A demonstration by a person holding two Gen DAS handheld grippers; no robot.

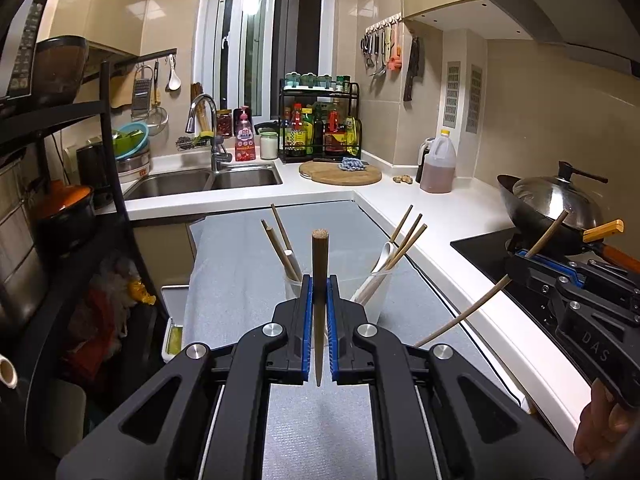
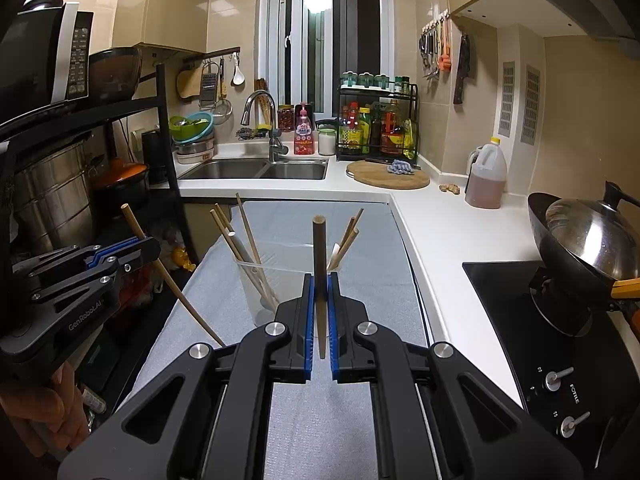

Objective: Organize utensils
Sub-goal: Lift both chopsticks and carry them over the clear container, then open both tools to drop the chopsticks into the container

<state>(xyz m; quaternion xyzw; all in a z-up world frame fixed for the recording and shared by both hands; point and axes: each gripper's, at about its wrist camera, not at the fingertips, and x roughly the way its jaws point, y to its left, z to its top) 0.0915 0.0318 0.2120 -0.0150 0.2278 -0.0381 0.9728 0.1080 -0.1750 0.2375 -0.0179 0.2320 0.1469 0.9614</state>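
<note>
Each hand-held gripper (image 1: 319,292) (image 2: 320,292) clenches one chopstick (image 1: 319,280) (image 2: 319,264), hiding part of the cups (image 1: 376,292) behind

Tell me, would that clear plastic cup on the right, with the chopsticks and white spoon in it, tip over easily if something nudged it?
Probably, yes. The clear cup looks thin and light, and its chopsticks and white spoon lean out over one side, well above the rim. The textured mat beneath may stop it sliding, so a nudge near the top would likely tip it.

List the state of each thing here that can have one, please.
left gripper: shut on a chopstick
right gripper: shut on a second chopstick
clear cups: upright, holding chopsticks
wok: lid on
sink: faucet not running
</note>
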